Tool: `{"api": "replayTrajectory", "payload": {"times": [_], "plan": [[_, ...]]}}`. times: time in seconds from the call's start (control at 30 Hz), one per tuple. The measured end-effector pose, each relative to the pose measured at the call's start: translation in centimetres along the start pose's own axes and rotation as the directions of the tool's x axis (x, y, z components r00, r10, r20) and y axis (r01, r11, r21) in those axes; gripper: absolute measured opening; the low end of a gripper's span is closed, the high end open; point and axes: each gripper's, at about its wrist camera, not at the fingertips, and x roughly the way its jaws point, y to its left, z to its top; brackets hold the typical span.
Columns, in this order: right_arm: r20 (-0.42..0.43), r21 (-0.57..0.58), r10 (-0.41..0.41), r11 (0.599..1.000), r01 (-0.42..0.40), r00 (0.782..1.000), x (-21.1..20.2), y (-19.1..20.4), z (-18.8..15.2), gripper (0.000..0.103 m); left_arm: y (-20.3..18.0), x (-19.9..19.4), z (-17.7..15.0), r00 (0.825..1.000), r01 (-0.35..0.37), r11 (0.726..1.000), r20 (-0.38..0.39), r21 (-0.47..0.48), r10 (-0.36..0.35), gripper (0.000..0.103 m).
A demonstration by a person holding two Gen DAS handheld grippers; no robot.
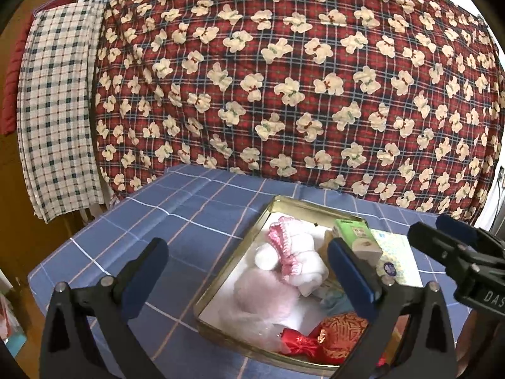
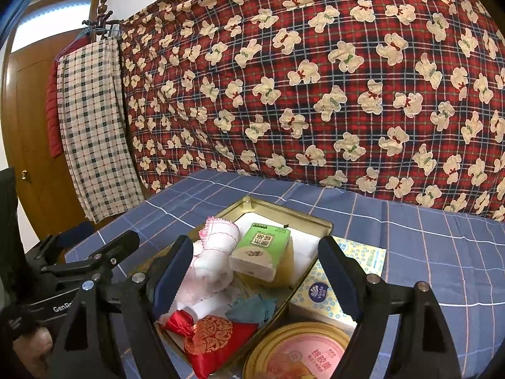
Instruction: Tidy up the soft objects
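Two wrist views over a table w/ a blue checked cloth (image 1: pixel 195 208). A gold tin tray (image 2: pixel 315 221) sits on the cloth, holding the soft things.

Left gripper (image 1: pixel 249 265): jaws wide apart, nothing between the pads. It hovers over the tray's left side; one finger is over bare cloth, the other over the tray's right half. Right gripper (image 2: pixel 255 271): jaws also wide apart, gripping nothing, hovering over the tray's near end. In the left view the right gripper shows at the right edge; in the right view the left gripper shows at the left edge, w/ part of a hand (image 2: pixel 28 353) under it.

In the tray:
- white plush w/ pink frill (image 1: pixel 293 252), left-centre
- pale pink fluffy item (image 1: pixel 262 297), just in front of the plush, touching it
- green tissue pack (image 2: pixel 262 249), tilted, far-right part of the tray
- teal cloth scrap (image 2: pixel 252 309), near the right wall
- red pouch w/ gold pattern (image 2: pixel 214 341), near corner

Outside the tray, right side: a flat tissue pack w/ blue dots (image 2: pixel 325 297) touching the tray wall, and a round gold-rimmed lid (image 2: pixel 300 353) in front of it.

Behind the table hangs a red plaid quilt w/ cream bears (image 1: pixel 300 79). Left of it, a checked cloth (image 1: pixel 60 104) on a hanger, by a wooden door (image 2: pixel 34 145).
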Motion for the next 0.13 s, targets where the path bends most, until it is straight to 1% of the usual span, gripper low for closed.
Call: {"api": "replayTrajectory", "payload": {"times": [0.13], "plan": [[0.000,-0.001,-0.002,1.000,0.002,1.000,0.02,0.01,0.02,0.083,0.02,-0.24,0.18,1.000,0.002,1.000,0.011,0.001,-0.002,0.102]]}}
